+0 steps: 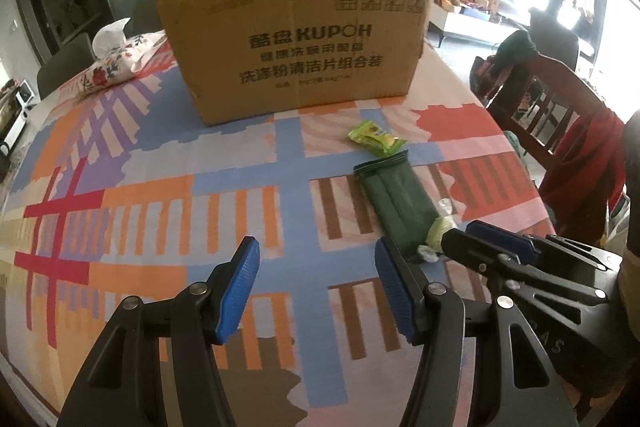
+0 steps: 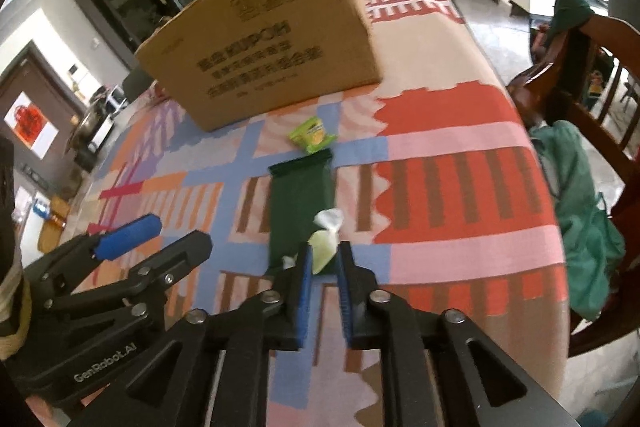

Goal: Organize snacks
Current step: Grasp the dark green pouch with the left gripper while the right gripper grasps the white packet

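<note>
Cardboard box hides its contents; right gripper pinches a pale-green candy, left gripper gapes empty.

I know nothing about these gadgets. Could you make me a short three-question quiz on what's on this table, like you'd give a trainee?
1. True or false: the cardboard box is closed on top.
2. What sits between the right gripper fingers? A) the bright green packet B) the pale green wrapped candy C) nothing
3. What does the candy lie on?

Key
1. False: its top is open.
2. B. The jaws are narrow around it; whether the pads press it is unclear.
3. The near end of the dark green packet. The left gripper is open and empty.
</note>
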